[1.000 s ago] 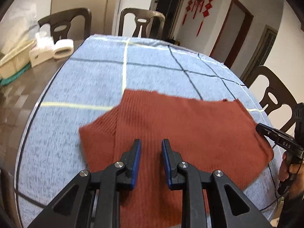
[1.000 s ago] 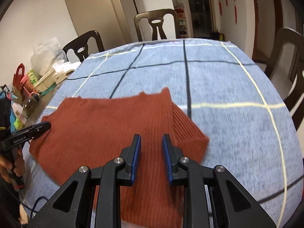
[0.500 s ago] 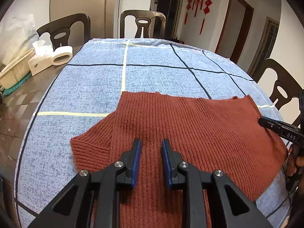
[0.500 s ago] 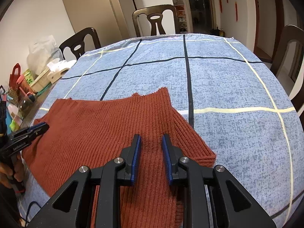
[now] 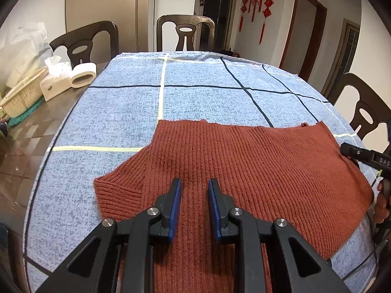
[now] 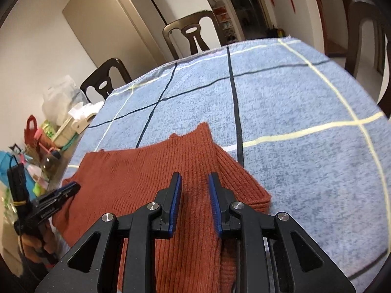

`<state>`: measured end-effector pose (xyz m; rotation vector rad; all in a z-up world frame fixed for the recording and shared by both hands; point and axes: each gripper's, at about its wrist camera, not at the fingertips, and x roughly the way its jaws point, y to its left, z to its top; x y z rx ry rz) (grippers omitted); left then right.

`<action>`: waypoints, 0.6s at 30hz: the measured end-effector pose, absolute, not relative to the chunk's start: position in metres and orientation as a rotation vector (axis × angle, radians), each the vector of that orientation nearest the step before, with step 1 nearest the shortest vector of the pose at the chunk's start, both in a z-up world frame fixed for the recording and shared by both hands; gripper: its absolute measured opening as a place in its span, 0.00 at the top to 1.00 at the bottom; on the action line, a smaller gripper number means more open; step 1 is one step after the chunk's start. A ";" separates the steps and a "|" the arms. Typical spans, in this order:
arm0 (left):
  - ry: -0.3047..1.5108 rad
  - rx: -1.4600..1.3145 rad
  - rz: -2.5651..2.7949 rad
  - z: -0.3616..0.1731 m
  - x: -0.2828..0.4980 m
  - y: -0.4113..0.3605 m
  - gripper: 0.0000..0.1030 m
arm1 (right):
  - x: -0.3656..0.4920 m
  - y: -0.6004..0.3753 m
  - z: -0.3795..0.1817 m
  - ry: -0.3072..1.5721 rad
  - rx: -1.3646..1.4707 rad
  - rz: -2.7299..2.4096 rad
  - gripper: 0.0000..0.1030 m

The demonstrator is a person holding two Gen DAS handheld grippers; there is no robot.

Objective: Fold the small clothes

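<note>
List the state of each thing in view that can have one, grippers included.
Rust-red ribbed knit sweater: lying on the blue checked tablecloth, sleeves folded in.
Left gripper: jaws slightly apart, nothing visibly pinched.
Right gripper: jaws slightly apart, nothing visibly pinched.
White tape roll: on its side.

Rust ribbed-knit sweater [image 5: 244, 166], matt

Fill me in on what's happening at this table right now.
A person holds a two-finger gripper in each hand over a rust-red knitted sweater spread flat on a blue checked tablecloth. The left gripper and the right gripper each hover above the knit, jaws a little apart with nothing pinched between them. One sleeve sticks out sideways. No fold is visible yet.
</note>
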<state>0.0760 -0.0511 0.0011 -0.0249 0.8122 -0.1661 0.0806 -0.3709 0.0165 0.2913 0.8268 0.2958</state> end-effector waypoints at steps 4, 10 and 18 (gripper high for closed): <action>0.801 -0.011 -0.140 0.007 0.071 -0.051 0.76 | 0.075 -0.367 0.024 0.818 0.247 0.289 0.78; 0.784 -0.001 -0.097 0.013 0.064 -0.045 0.75 | 0.074 -0.359 0.023 0.821 0.210 0.297 0.78; 0.803 0.005 -0.084 0.004 0.065 -0.045 0.74 | 0.080 -0.362 0.011 0.859 0.211 0.279 0.78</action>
